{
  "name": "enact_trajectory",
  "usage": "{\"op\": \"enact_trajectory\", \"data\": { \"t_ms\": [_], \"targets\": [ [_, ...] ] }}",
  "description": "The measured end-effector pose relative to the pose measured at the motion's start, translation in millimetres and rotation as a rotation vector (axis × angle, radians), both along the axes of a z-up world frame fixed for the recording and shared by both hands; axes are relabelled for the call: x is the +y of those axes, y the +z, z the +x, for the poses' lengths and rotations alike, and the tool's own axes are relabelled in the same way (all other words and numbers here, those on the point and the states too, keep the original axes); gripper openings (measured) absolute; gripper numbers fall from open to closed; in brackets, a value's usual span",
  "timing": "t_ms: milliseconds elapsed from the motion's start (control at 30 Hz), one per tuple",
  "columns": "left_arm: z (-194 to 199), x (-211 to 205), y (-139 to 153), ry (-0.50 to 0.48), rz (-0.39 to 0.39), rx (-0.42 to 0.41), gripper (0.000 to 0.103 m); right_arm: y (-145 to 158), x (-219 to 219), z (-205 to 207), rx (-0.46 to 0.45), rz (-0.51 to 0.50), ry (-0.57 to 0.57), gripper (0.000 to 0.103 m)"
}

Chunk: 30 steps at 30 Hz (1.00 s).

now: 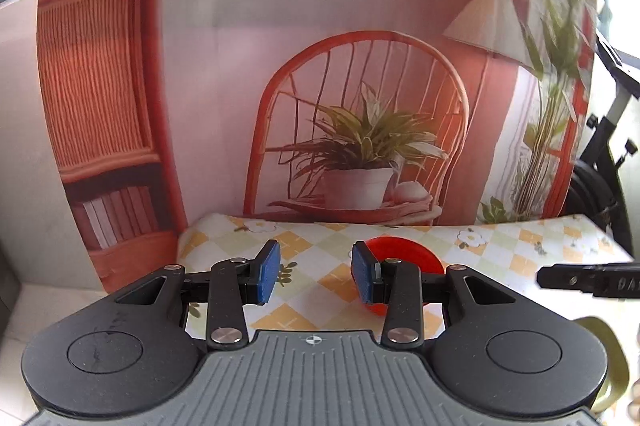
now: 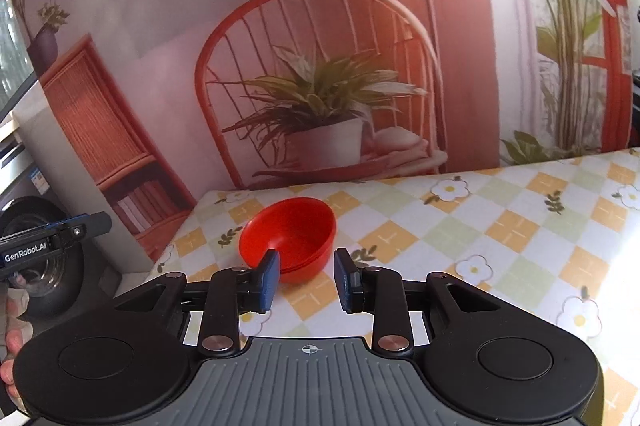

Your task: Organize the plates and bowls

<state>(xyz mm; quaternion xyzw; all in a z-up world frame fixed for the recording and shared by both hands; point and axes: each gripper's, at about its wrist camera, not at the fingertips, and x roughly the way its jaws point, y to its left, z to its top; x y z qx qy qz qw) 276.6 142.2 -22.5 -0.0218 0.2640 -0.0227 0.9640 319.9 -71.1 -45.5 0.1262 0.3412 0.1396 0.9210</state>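
Observation:
A stack of red bowls point(image 2: 294, 238) stands upright on the checked tablecloth point(image 2: 500, 226) near the table's left end. My right gripper point(image 2: 306, 276) is open just short of the stack, whose near side shows between its blue pads, and it holds nothing. In the left wrist view the same red bowls point(image 1: 404, 254) are partly hidden behind the right finger of my left gripper point(image 1: 314, 272), which is open and holds nothing. The tip of the right gripper point(image 1: 588, 280) shows at the right edge of that view.
A printed backdrop point(image 2: 320, 65) of a chair, plant and lamp hangs right behind the table. The table's left edge point(image 2: 176, 242) drops off beside the bowls. An olive-green object point(image 1: 608, 358) lies at the lower right of the left wrist view. The left gripper point(image 2: 56, 236) and a hand show at the right wrist view's left edge.

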Motion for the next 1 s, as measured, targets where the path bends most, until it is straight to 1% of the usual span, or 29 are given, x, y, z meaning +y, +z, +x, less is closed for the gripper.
{"op": "enact_trajectory", "data": {
  "t_ms": [67,167,267,333,467,633,767,800,867,933,1000],
  "targets": [
    [12,1,-5,-0.006,-0.016,0.017,0.041,1,14,10,-0.013,-0.017,0.023,0.03],
    [29,-2,-16,-0.022,-0.002,0.032,0.041,-2,30,27,-0.022,-0.031,0.053,0.03],
    [44,-4,-28,-0.016,-0.018,0.065,0.041,-12,36,48,-0.002,-0.017,0.073,0.03],
    [55,-5,-37,-0.022,-0.034,0.084,0.041,-22,38,62,0.025,-0.022,0.053,0.032],
    [80,-13,-55,-0.018,-0.037,0.127,0.041,-42,40,87,0.064,-0.021,-0.009,0.032],
    [111,-19,-83,-0.004,-0.111,0.198,0.041,-68,37,110,0.117,-0.022,-0.08,0.032],
    [121,-19,-101,0.013,-0.171,0.22,0.041,-81,38,122,0.133,-0.029,-0.095,0.032],
    [122,-20,-105,0.008,-0.176,0.219,0.041,-83,40,124,0.135,-0.037,-0.092,0.032],
    [125,-24,-108,0.006,-0.163,0.224,0.041,-90,41,128,0.145,-0.05,-0.101,0.032],
    [127,-27,-111,0.002,-0.155,0.228,0.041,-97,40,131,0.165,-0.041,-0.114,0.03],
    [130,-28,-115,0.001,-0.165,0.242,0.041,-102,40,132,0.18,-0.03,-0.115,0.029]
  ]
}}
